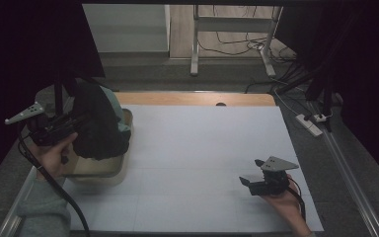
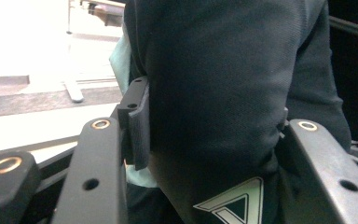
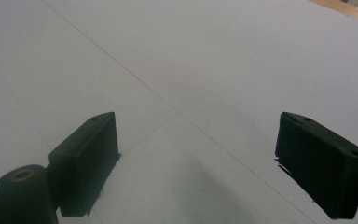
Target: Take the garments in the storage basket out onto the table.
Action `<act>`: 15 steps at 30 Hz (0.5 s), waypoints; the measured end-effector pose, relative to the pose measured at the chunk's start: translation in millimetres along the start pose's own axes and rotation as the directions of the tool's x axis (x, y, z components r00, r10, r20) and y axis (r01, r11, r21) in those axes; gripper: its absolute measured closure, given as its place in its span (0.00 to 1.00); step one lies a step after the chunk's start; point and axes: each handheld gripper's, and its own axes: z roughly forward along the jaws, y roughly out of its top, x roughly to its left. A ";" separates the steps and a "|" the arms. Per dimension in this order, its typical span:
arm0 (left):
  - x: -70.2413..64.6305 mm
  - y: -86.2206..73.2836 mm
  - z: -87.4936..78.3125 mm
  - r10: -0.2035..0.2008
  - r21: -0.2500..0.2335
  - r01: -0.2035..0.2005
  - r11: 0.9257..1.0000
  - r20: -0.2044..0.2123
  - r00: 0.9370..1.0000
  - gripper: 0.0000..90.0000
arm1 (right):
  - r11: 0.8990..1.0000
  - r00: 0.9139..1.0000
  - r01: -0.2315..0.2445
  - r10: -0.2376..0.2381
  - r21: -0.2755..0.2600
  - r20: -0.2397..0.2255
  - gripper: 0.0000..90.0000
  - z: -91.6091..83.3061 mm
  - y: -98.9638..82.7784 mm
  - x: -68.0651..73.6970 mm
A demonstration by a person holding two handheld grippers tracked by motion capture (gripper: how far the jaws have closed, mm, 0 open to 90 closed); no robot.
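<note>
1. The dark shirt (image 1: 96, 123) hangs long-ways up and down, with its bottom end in the tan tub (image 1: 98, 168) at the left edge of the desk (image 1: 202, 163).
2. The left hand-held gripper (image 1: 74, 123) pinches the shirt from its left side.
3. The light green cloth (image 1: 118, 111) sits just behind the shirt.
4. The right hand-held gripper (image 1: 246, 181) is spread wide over the desk, well apart from the shirt.

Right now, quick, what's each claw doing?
Left claw: closed on the black garment above the basket.
Right claw: open, holding nothing, over the white table.
</note>
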 end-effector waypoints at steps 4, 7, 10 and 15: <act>-4.0 2.0 0.1 -0.009 -0.020 0.010 1.000 0.031 0.999 0.57 | 1.000 1.000 0.003 -0.002 0.008 -0.004 0.14 0.5 -0.2 -0.1; -8.0 3.3 -0.3 -0.012 -0.030 0.013 0.999 0.035 0.999 0.57 | 1.000 1.000 -0.003 0.003 0.004 0.000 0.14 0.8 -0.4 -0.4; -12.3 4.2 1.9 -0.022 -0.047 0.025 0.999 0.059 0.998 0.57 | 1.000 1.000 -0.003 0.003 0.004 0.001 0.14 0.9 -0.4 -0.3; -21.0 7.3 5.8 -0.015 -0.061 0.021 0.998 0.096 0.995 0.57 | 1.000 1.000 -0.002 0.002 0.009 -0.001 0.14 1.0 -0.3 -0.1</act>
